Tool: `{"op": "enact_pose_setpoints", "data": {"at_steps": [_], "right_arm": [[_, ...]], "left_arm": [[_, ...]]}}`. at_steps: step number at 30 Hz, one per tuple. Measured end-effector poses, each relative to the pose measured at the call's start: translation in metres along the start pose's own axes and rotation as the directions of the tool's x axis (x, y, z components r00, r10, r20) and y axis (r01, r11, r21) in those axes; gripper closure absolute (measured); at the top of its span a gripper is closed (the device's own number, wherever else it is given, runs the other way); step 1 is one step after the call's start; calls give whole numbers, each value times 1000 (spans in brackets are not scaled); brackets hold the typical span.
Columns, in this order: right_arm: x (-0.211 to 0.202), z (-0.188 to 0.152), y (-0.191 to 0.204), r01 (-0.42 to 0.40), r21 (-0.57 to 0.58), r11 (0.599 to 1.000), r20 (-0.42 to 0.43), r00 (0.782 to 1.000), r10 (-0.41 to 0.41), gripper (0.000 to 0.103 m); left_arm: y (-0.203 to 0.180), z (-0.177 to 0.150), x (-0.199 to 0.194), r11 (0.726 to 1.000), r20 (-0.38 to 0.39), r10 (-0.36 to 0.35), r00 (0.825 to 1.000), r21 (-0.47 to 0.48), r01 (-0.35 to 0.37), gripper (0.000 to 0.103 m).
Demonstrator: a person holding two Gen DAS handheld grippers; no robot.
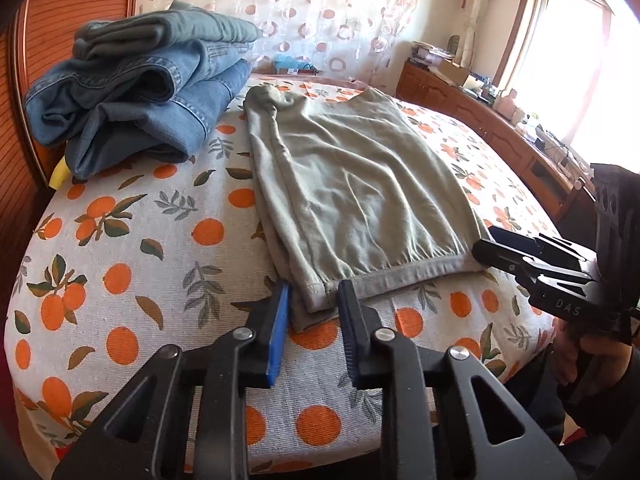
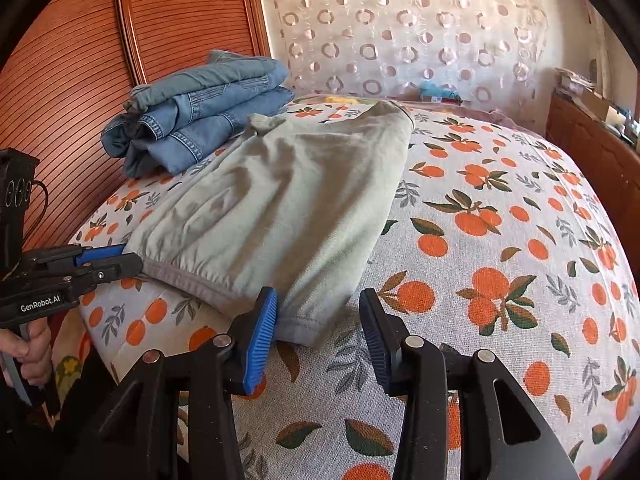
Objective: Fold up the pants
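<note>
Two grippers sit at the near hem of the grey-green pants (image 1: 352, 184), which lie part-folded on the bed (image 1: 132, 264) with its orange-print cover, the waistband edge towards the person. A stack of folded jeans (image 1: 144, 92) rests well apart at the far left, by the headboard.

From where I stand, the left gripper (image 1: 314, 312) has its fingers (image 1: 280, 320) either side of the near left corner of the pants. There is a gap on both sides of the cloth, so the pads are not pressing yet; I would call them open around the corner. The right gripper (image 2: 318, 328) is at the near right corner: its left pad is just beside or touching the hem, the other stands clear over the bedcover, so it is open too.

By my reckoning this is the grasp before another fold. Next, both would need to close firmly on all the layers at their corners, then lift together and carry the near edge evenly towards the far end, keeping the cloth taut so that the lower layers do not slip or bunch.
</note>
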State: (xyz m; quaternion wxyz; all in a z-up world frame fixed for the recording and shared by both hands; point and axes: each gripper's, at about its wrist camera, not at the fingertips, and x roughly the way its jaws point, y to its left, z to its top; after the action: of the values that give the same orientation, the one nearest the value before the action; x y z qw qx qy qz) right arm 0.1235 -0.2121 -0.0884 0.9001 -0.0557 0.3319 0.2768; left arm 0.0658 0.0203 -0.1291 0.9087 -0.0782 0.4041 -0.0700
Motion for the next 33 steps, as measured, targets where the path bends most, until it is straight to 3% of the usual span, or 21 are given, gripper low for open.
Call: {"op": "enact_pose_setpoints", "data": {"at_steps": [11, 15, 18, 33], "right_arm": [[-6, -6, 1, -43, 23, 999, -8, 999, 43, 60], [-4, -7, 2, -61, 23, 998, -11, 998, 61, 84], [-9, -4, 0, -80, 25, 996, -7, 997, 80, 90], [-47, -39, 0, -142, 66, 988, -19, 990, 143, 91]], "left_arm": [[3, -4, -2, 1000, 25, -11, 1000, -9, 11, 83], [1, -4, -2, 1000, 21, -26, 999, -9, 26, 90], [-1, -2, -4, 999, 13, -36, 999, -11, 36, 92], [-17, -29, -33, 997, -34, -78, 996, 14, 78, 93]]}}
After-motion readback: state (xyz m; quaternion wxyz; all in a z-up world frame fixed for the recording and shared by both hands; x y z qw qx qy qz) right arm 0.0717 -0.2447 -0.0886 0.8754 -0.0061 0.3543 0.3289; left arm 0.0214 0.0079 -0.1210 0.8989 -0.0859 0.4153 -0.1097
